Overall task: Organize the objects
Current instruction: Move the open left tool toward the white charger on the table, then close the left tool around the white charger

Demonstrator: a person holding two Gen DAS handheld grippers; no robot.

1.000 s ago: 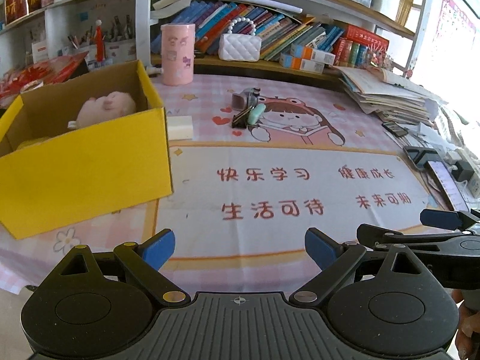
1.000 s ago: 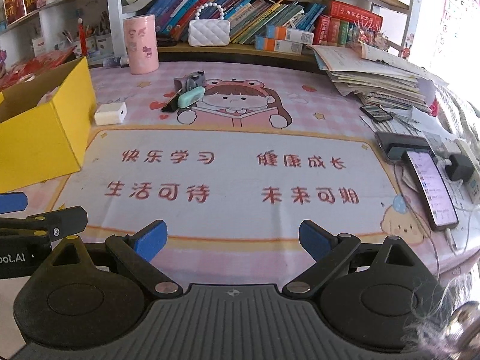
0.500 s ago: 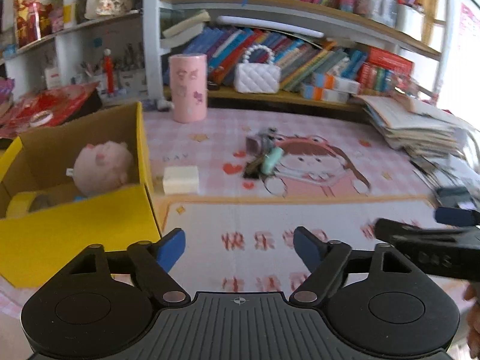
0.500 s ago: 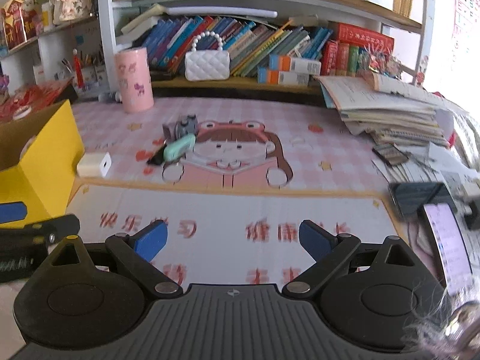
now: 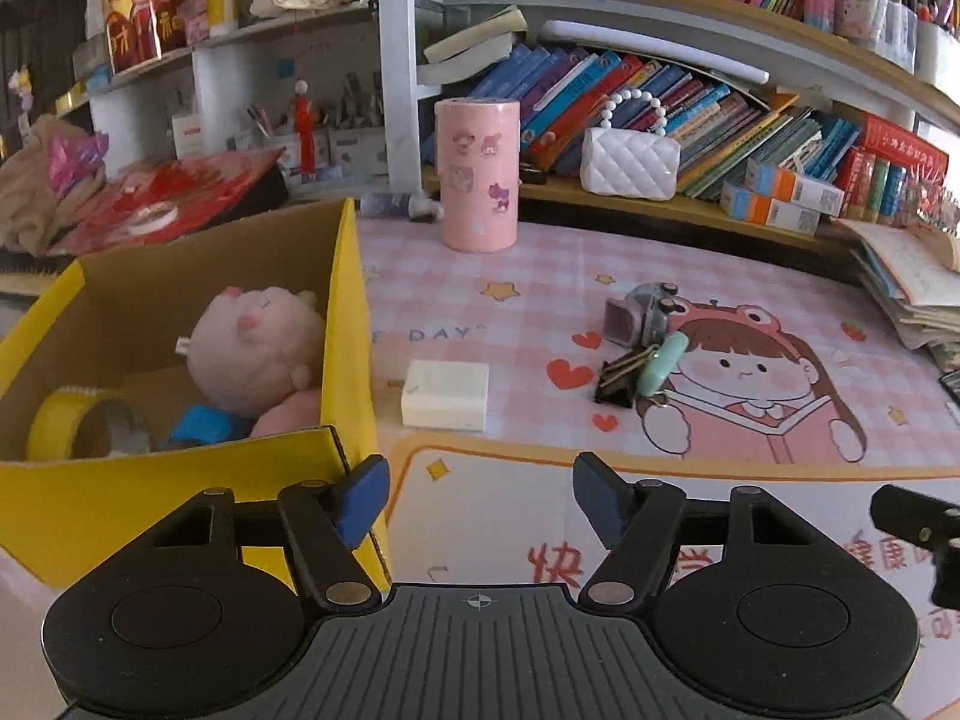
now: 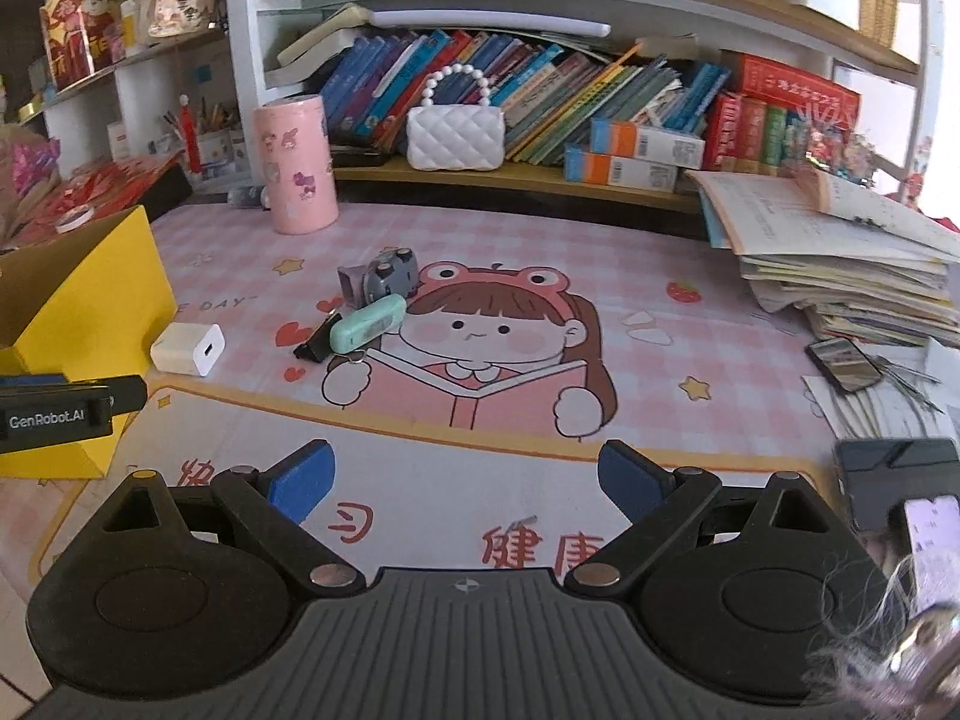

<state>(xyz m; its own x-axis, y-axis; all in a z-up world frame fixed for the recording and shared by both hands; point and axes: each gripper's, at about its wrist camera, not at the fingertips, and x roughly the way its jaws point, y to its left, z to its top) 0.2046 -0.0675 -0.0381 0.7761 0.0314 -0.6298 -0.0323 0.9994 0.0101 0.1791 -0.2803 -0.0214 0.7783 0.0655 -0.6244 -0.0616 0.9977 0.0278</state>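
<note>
A yellow cardboard box (image 5: 354,324) stands at the left and holds a pink plush pig (image 5: 255,345), a tape roll (image 5: 72,426) and a blue item. A white charger block (image 5: 445,395) lies on the mat just right of the box. Further right lie a black binder clip (image 5: 618,375), a mint-green oblong thing (image 5: 660,363) and a small grey toy (image 5: 639,315). My left gripper (image 5: 479,501) is open and empty, near the box's front right corner. My right gripper (image 6: 465,477) is open and empty, in front of the clip (image 6: 315,342) and the charger (image 6: 187,349).
A pink cylinder (image 5: 477,174) and a white quilted purse (image 5: 630,162) stand at the back before shelves of books. A stack of papers (image 6: 840,264) and phones (image 6: 843,357) lie at the right. The left gripper's finger (image 6: 60,408) shows beside the box (image 6: 78,306).
Both grippers have moved forward over the mat, towards the charger and the small objects. The box's inside now shows more fully. Both stay open.
</note>
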